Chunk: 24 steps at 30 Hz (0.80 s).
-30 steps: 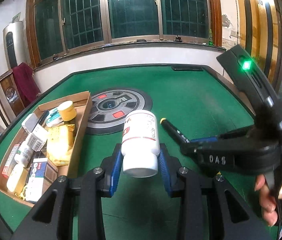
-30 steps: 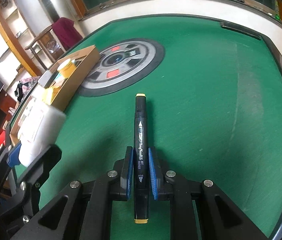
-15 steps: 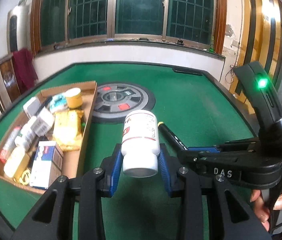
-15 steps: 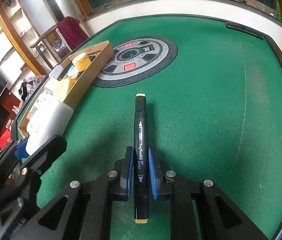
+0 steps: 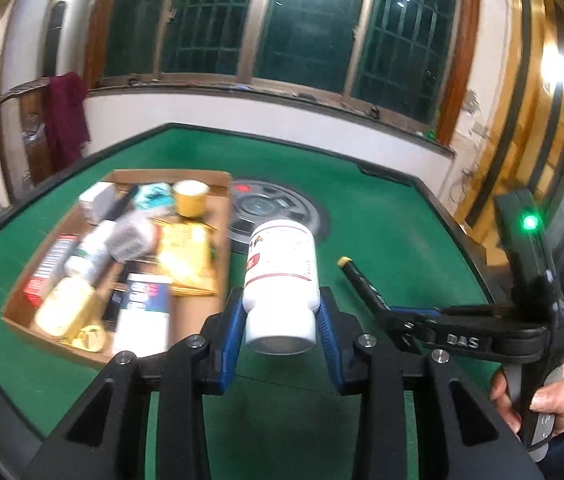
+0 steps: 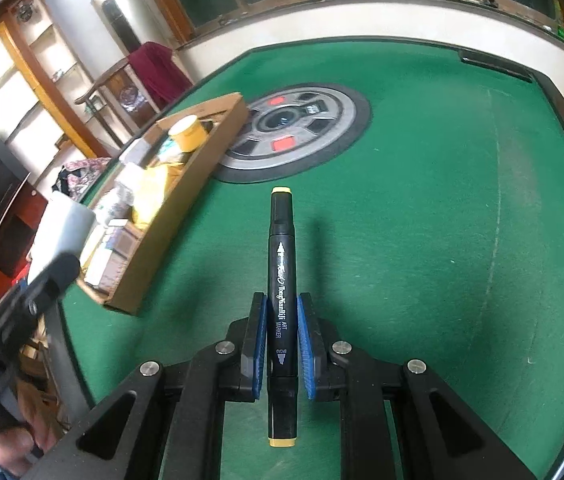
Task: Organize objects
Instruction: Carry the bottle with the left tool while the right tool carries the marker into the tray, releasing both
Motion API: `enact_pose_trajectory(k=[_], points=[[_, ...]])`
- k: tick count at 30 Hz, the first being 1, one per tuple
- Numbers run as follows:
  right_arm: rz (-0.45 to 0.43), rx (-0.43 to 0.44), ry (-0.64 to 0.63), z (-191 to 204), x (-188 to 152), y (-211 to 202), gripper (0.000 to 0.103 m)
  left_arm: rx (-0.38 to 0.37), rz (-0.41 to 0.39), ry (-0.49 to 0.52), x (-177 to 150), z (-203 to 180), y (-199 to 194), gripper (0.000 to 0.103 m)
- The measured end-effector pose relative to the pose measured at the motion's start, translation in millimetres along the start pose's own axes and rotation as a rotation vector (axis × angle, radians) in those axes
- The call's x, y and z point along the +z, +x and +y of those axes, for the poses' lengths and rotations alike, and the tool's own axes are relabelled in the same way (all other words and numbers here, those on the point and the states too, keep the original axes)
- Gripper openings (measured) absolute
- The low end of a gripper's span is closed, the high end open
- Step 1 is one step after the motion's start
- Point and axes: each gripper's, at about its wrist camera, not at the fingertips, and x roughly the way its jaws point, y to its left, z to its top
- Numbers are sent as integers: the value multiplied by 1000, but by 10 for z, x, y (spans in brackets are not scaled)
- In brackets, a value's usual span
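Two tongs: both were loaded, each clamped on one thing above the green table (image 6: pixel 442 200).
Left tongs (image 5: pixel 280 330): the blue pads pressed on the lower body of a white bottle (image 5: pixel 280 280), its base toward the camera and its printed label facing up.
Bottle handling: rigid plastic by the look, smooth and round, so it could probably twist or slide in the pads; whether it was full or light could not be told. A hold across the plain body below the label seemed the safest.
Right tongs (image 6: pixel 280 342): jaws were fully closed on a black marker (image 6: pixel 281 280) with yellow ends, gripped near its rear third.
Marker handling: stiff, slim and likely light; the long front overhang might pivot if knocked.
Cardboard box (image 5: pixel 218 248): sat on the table just left of the bottle, already crowded with packets and boxes.
Free room: a bare strip of box floor near its right wall looked like the likeliest spot.
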Motion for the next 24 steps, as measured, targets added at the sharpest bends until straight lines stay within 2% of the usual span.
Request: enact_pose_trajectory(k=[10, 18, 24], points=[[25, 87, -78, 594, 108, 0, 17, 109, -28, -121, 58, 778, -173, 34], [35, 118, -132, 1154, 470, 221, 17, 137, 1, -149, 71, 1107, 2, 34], [43, 113, -130, 1390, 800, 446, 17, 138, 21, -149, 146, 1257, 171, 34]])
